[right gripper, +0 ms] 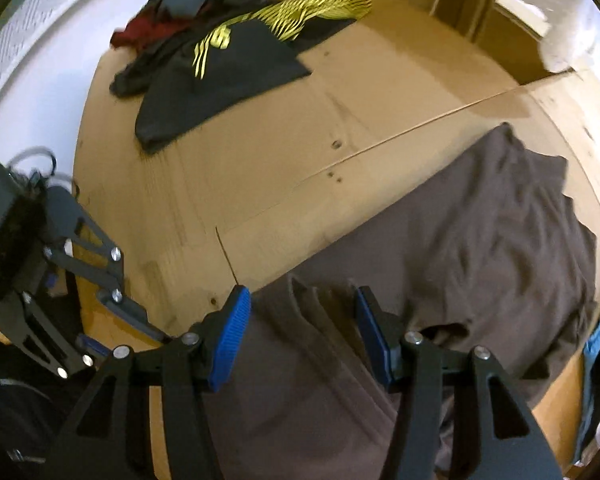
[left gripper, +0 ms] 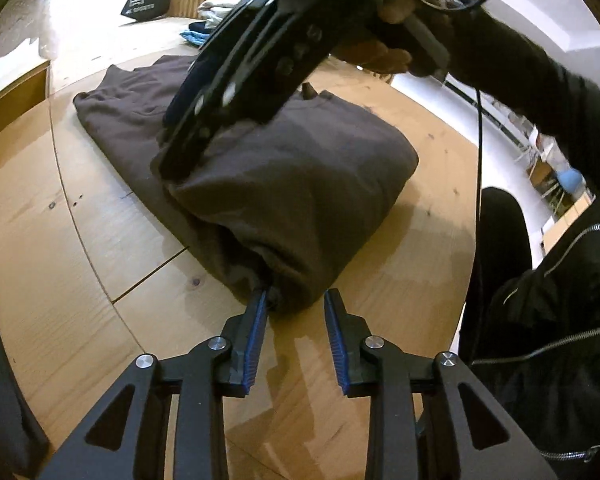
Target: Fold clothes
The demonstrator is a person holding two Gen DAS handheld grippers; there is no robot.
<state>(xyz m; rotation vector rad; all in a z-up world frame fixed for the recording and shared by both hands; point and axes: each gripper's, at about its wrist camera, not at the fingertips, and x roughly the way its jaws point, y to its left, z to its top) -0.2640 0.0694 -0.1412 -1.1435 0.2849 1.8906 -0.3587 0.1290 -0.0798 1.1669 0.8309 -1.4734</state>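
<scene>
Ok, brown garment [left gripper: 268, 184] lies part-folded on table [left gripper: 60, 240]. Left gripper [left gripper: 296, 300] jaws apart at near fold corner; right gripper [right gripper: 300, 300] jaws apart, over the cloth. Imo grip full layer stack, keep edges aligned, press flat.

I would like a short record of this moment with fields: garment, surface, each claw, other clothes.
garment: brown garment, partly folded, lying on the table
surface: wooden table
left claw: open, at the garment's near edge
right claw: open, above the brown cloth
other clothes: dark garment with yellow stripes in a pile at the far edge
</scene>
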